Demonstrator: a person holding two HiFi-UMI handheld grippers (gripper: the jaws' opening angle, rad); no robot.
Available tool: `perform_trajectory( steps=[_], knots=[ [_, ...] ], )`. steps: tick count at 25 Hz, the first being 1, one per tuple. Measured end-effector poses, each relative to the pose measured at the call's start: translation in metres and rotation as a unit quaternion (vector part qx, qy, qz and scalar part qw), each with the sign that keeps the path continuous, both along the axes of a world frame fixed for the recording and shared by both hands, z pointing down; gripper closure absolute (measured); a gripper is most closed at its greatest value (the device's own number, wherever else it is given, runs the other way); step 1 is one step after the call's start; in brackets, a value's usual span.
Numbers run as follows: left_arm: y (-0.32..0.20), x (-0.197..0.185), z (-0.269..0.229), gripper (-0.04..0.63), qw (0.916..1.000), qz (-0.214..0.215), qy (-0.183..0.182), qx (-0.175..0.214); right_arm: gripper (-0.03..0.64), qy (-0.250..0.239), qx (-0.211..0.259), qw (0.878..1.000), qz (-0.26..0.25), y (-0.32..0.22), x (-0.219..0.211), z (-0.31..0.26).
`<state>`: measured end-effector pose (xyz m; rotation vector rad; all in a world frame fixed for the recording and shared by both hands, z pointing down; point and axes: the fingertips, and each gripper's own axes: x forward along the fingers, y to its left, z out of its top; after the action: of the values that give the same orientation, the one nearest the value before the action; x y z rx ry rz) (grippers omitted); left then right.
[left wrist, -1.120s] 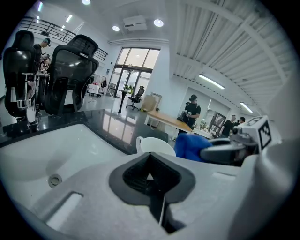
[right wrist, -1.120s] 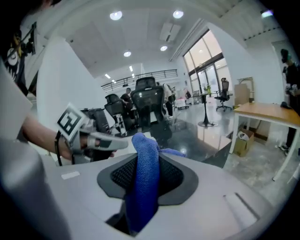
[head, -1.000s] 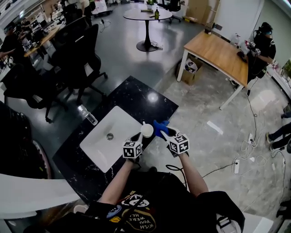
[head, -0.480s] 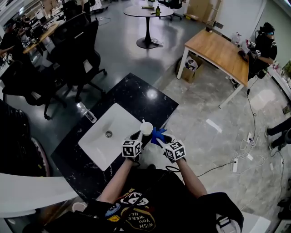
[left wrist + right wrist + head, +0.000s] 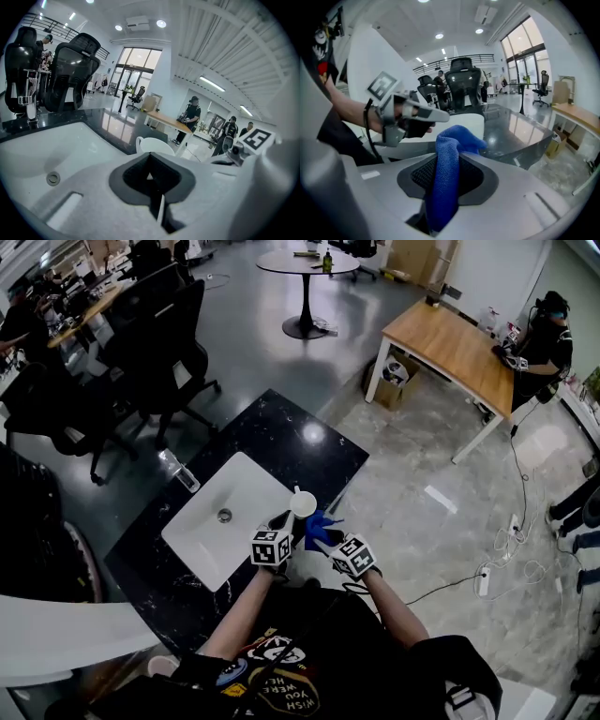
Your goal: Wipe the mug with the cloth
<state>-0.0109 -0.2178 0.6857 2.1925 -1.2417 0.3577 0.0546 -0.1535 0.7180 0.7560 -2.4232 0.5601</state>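
White print on the person's black shirt (image 5: 281,692) reads, upside down, "WISH YOU WERE HE"; the rest is hidden. The right gripper (image 5: 334,536) has its jaws closed on a blue cloth (image 5: 445,187), which hangs down between the pads and bunches up past their tips. The left gripper (image 5: 283,520) has its jaws drawn to a thin slit and seems to pinch the near wall of the mug (image 5: 303,503). The mug is plain glossy white with its mouth up, and its handle shows on the left in the left gripper view. It is at the right corner of the white sink (image 5: 202,531), near the right edge of the black counter (image 5: 281,437), with the cloth just beside it.
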Motion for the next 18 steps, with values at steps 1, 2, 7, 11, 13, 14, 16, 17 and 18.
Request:
perform_trajectory(
  steps=[1,2,7,11,13,14,16,17,18],
  knots=[
    [0.000,0.000,0.000,0.592,1.0000,0.001,0.000,0.000,0.503,-0.002,-0.003,1.000,-0.010,0.010,-0.003,0.004],
    [0.001,-0.001,0.000,0.592,1.0000,0.001,0.000,-0.001,0.503,-0.008,-0.009,1.000,-0.005,0.014,-0.001,0.007],
    [0.001,-0.004,0.000,0.592,1.0000,0.000,-0.002,0.000,0.505,-0.067,0.025,0.989,0.133,-0.044,0.047,-0.027],
    [-0.001,-0.002,-0.003,0.592,1.0000,0.003,-0.006,0.003,0.503,-0.065,0.051,0.982,0.171,-0.083,0.058,-0.044],
    [0.001,0.001,-0.004,0.592,0.9999,0.007,-0.007,0.004,0.505,-0.041,0.020,0.991,0.127,-0.064,0.041,-0.024],
    [0.003,0.003,-0.004,0.592,0.9999,0.009,-0.007,0.004,0.505,-0.033,0.004,0.995,0.094,-0.045,0.028,-0.014],
    [0.006,0.006,-0.004,0.592,0.9999,0.011,-0.007,0.004,0.505,-0.021,-0.015,0.999,0.029,-0.005,0.005,0.000],
    [0.007,0.006,-0.005,0.592,0.9999,0.011,-0.006,0.004,0.505,-0.017,-0.019,1.000,0.012,0.008,0.000,0.005],
    [0.007,0.006,-0.005,0.592,0.9999,0.011,-0.006,0.004,0.503,-0.017,-0.022,1.000,0.014,0.014,0.001,0.007]
  ],
)
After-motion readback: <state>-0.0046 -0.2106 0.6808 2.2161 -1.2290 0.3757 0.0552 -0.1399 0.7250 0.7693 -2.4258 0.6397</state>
